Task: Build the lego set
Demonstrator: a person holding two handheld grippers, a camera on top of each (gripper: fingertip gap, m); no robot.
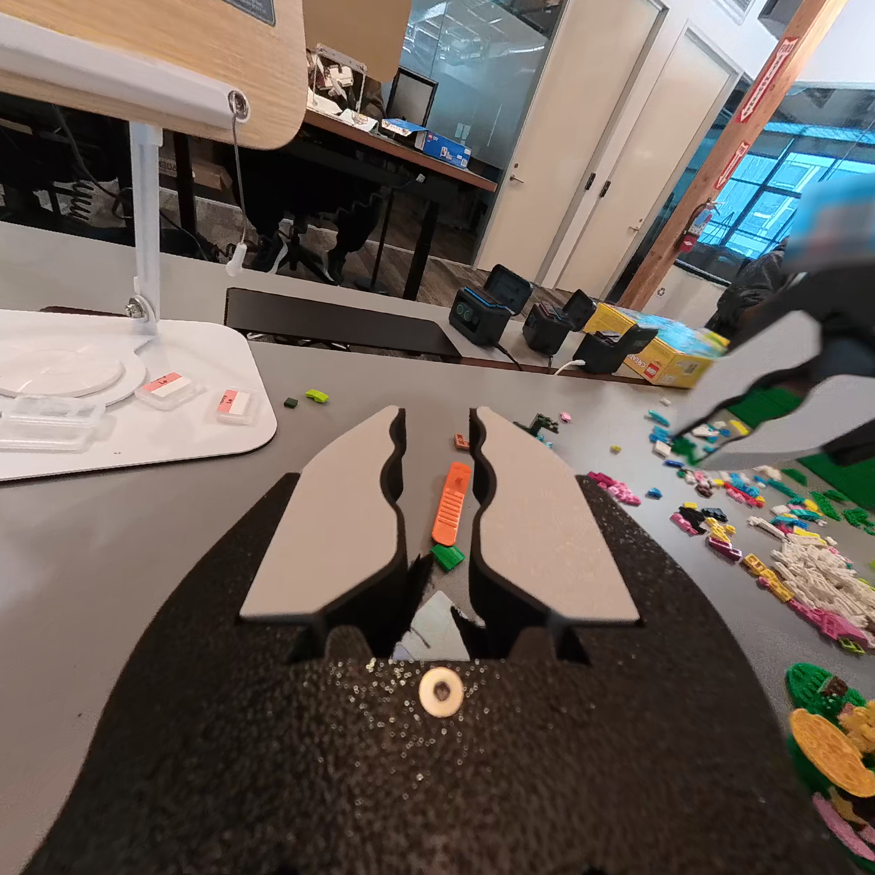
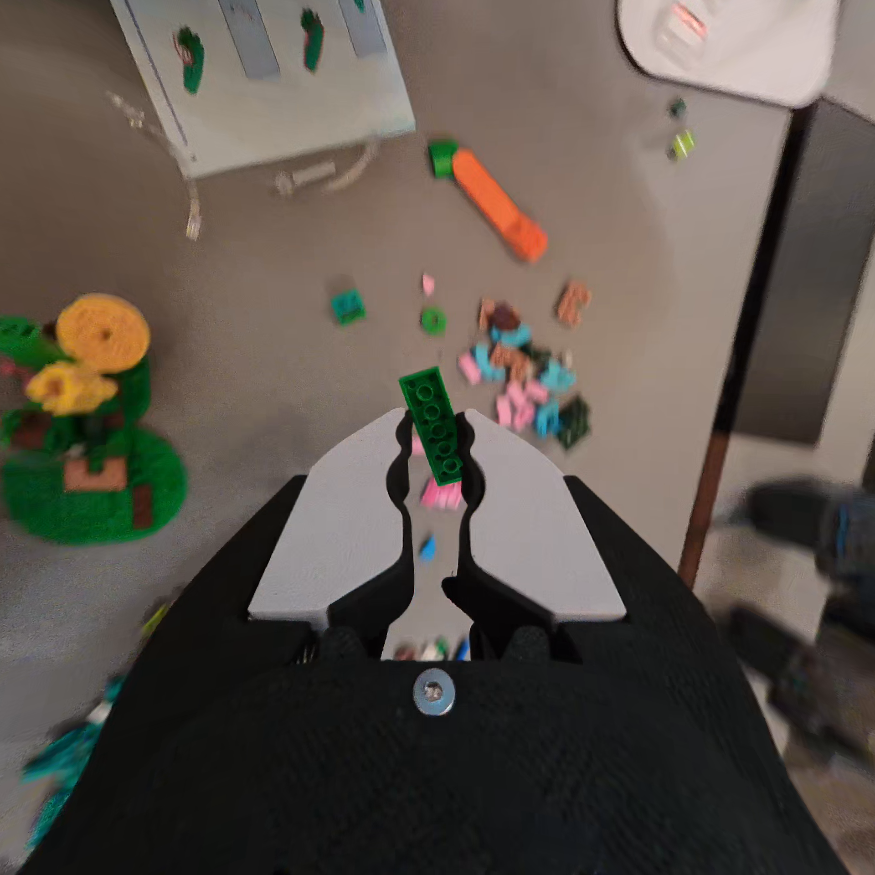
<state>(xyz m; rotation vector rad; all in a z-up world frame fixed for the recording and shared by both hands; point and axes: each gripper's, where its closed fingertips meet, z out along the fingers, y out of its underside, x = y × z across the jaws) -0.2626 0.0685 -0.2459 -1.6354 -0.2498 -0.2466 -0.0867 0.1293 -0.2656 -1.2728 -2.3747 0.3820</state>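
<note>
Grey laminate covers the worktop (image 1: 118, 544), matte and lightly scuffed, strewn on its right side with small building bricks in white, pink, yellow and teal. The left tongs (image 1: 436, 416) hover low over it, parted a modest way with nothing between them; on the surface below the gap lie an orange brick separator (image 1: 452, 504), a small green piece (image 1: 447, 556) touching its near end, and a small brown piece (image 1: 461, 441) farther out. To the left sits a white stand base (image 1: 142, 426) carrying two clear little cases with red-and-white stickers, beneath a pale wood panel. Beyond the worktop's far edge are three black charger boxes (image 1: 483, 315), a yellow carton, cream doors, glass partitions and a timber post.

The right tongs (image 2: 432, 416) are closed on a long green plate (image 2: 433, 428), underside facing the camera, gripped by its long edges and raised above a blurred cluster of pink and blue bricks. A green baseplate model (image 2: 94, 473) with yellow flowers stands at the left.
</note>
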